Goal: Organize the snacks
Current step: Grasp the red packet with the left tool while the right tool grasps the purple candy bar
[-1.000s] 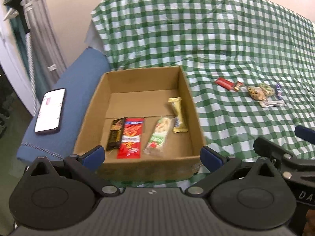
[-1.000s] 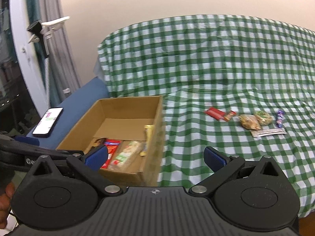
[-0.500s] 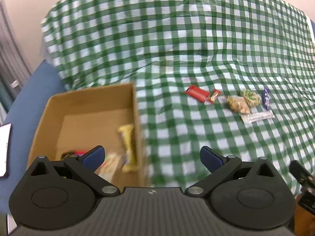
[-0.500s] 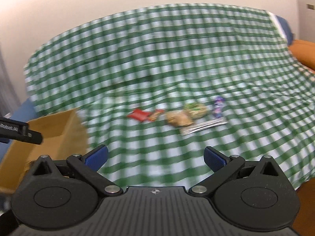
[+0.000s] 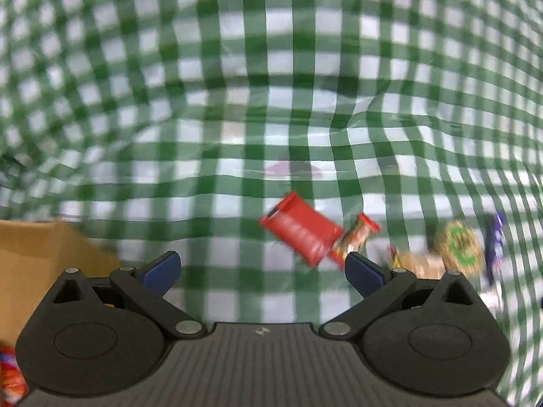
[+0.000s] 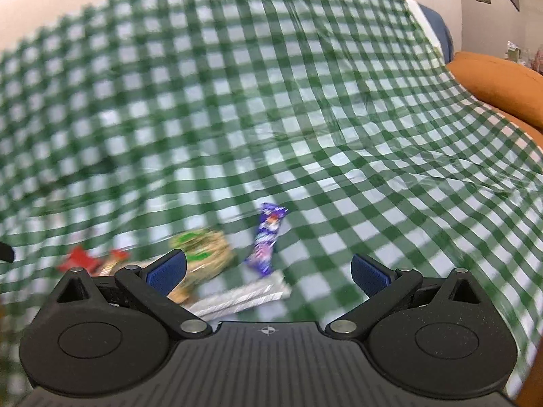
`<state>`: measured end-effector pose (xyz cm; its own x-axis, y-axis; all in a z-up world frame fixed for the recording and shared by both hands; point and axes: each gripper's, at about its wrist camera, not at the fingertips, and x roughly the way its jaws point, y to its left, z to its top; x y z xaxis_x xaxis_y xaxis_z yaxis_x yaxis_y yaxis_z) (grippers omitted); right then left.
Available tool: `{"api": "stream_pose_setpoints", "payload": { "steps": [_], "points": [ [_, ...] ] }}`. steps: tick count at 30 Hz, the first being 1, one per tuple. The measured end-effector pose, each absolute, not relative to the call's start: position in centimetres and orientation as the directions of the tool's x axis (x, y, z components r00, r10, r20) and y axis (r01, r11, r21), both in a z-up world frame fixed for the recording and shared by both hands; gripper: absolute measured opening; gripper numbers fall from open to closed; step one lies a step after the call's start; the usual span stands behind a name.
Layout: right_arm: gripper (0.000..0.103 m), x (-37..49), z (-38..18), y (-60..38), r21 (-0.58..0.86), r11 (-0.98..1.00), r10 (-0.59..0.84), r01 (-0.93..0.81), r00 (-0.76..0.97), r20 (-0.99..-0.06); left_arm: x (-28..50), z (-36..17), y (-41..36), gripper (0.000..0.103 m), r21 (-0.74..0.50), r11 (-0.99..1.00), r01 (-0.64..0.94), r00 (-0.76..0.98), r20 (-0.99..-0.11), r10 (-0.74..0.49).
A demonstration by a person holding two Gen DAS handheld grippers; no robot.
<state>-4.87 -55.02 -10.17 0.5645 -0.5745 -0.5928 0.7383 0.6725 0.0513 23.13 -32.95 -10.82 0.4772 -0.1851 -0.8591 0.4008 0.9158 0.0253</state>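
Several snacks lie in a row on the green checked cloth. In the left wrist view a red packet (image 5: 300, 234) lies just ahead of my open, empty left gripper (image 5: 261, 269), with a small red-ended candy (image 5: 358, 237), a tan bag (image 5: 420, 263), a green-labelled bag (image 5: 460, 249) and a purple bar (image 5: 495, 240) to its right. In the right wrist view my open, empty right gripper (image 6: 268, 271) hovers close over the purple bar (image 6: 268, 237), a silver wrapper (image 6: 241, 298) and the green-labelled bag (image 6: 203, 254). The red packet (image 6: 78, 259) is at the left.
The cardboard box (image 5: 37, 257) shows at the left edge of the left wrist view, with a red snack (image 5: 10, 376) in it. An orange cushion (image 6: 499, 84) lies at the right beyond the cloth. The checked cloth (image 6: 305, 101) rises behind the snacks.
Both grippers have swung right, away from the box, and moved in close to the row of loose snacks. Both stayed open. The box has slid almost out of view.
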Motion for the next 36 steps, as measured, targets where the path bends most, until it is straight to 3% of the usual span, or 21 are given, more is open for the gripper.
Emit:
{"api": "stream_pose_setpoints", "payload": {
  "steps": [5, 9, 13, 25, 26, 27, 28, 29, 30, 31, 32, 36],
  "points": [
    [0.102, 1.5, -14.8, -61.5, 0.055, 0.674, -0.54, 0.737, 0.541, -0.645, 28.2, -15.6, -35.8, 0.103, -0.045, 0.936, 0.35, 0.402, -0.895, -0.194],
    [0.102, 5.2, -18.0, -64.6, 0.056, 0.683, -0.523, 0.728, 0.541, -0.659, 30.4, -18.9, -37.4, 0.103, -0.051, 0.94, 0.339, 0.353, -0.919, -0.177],
    [0.103, 7.6, -21.3, -66.9, 0.017, 0.674, -0.495, 0.739, 0.469, -0.732, 31.3, -21.2, -37.5, 0.103, -0.025, 0.933, 0.358, 0.337, -0.929, -0.154],
    [0.102, 7.4, -22.5, -66.3, -0.017, 0.669, -0.558, 0.743, 0.488, -0.671, 31.4, -21.6, -38.9, 0.101, 0.013, 0.941, 0.338, 0.332, -0.937, -0.107],
    [0.101, 7.3, -22.1, -66.5, -0.024, 0.67, -0.56, 0.742, 0.484, -0.673, 31.7, -21.5, -38.9, 0.095, 0.01, 0.944, 0.33, 0.33, -0.938, -0.106],
    [0.089, 6.9, -21.9, -66.3, -0.022, 0.673, -0.557, 0.739, 0.488, -0.672, 31.5, -20.9, -38.7, 0.07, 0.004, 0.947, 0.32, 0.347, -0.931, -0.113],
    [0.064, 6.6, -21.6, -66.2, -0.018, 0.671, -0.565, 0.741, 0.495, -0.661, 31.3, -20.1, -38.4, 0.052, 0.001, 0.949, 0.316, 0.374, -0.919, -0.123],
    [0.051, 6.4, -21.3, -65.8, -0.026, 0.671, -0.575, 0.741, 0.499, -0.648, 31.3, -19.5, -38.3, 0.05, -0.017, 0.944, 0.328, 0.368, -0.919, -0.145],
    [0.029, 6.3, -21.1, -65.5, -0.033, 0.68, -0.573, 0.733, 0.502, -0.648, 31.2, -19.1, -38.1, 0.044, -0.04, 0.941, 0.337, 0.355, -0.92, -0.166],
    [0.018, 6.2, -20.9, -65.3, -0.037, 0.681, -0.573, 0.731, 0.501, -0.649, 30.9, -18.6, -37.9, 0.029, -0.045, 0.939, 0.34, 0.364, -0.915, -0.176],
    [0.017, 6.1, -20.7, -65.2, -0.039, 0.679, -0.573, 0.733, 0.497, -0.651, 30.6, -18.1, -37.6, 0.004, -0.049, 0.936, 0.35, 0.375, -0.908, -0.188],
    [0.016, 4.6, -18.7, -64.4, -0.034, 0.654, -0.611, 0.755, 0.501, -0.613, 29.0, -15.7, -36.3, 0.006, -0.083, 0.917, 0.391, 0.383, -0.891, -0.244]
  ]
}}
